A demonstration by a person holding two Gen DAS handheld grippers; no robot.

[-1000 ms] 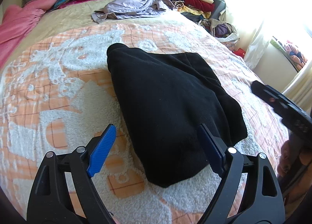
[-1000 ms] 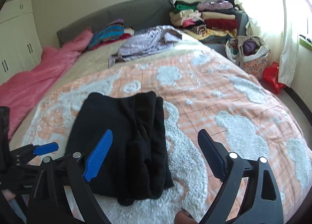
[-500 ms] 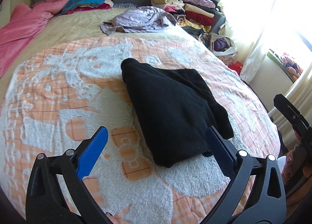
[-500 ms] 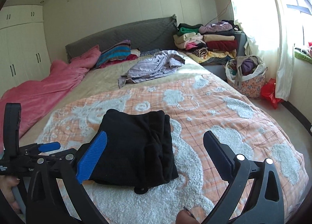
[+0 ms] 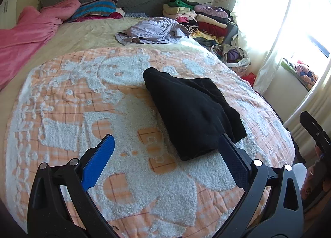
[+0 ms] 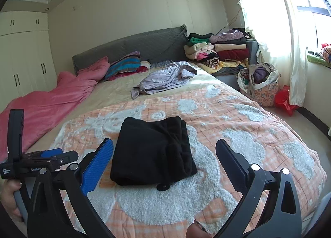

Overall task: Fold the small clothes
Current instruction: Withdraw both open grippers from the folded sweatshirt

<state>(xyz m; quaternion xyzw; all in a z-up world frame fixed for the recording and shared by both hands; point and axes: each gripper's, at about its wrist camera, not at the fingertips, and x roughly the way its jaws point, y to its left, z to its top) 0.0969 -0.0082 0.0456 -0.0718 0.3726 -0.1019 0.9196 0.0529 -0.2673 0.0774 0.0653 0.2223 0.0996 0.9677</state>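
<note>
A black garment (image 5: 192, 111) lies folded into a compact stack on the orange and white blanket (image 5: 82, 101); it also shows in the right wrist view (image 6: 153, 151). My left gripper (image 5: 165, 144) is open and empty, held back from the garment's near end. My right gripper (image 6: 164, 149) is open and empty, held above and short of the garment. The left gripper's body (image 6: 37, 161) shows at the left of the right wrist view, off the bed's side.
A crumpled lilac garment (image 6: 165, 78) lies further up the bed. A pink duvet (image 6: 45, 105) and striped pillow (image 6: 124, 66) lie at the head. Stacked folded clothes (image 6: 219, 51) and a full bag (image 6: 258, 84) stand to the right by the window.
Both grippers have drawn back and risen away from the black garment, which now looks smaller and farther. The garment itself has not moved.
</note>
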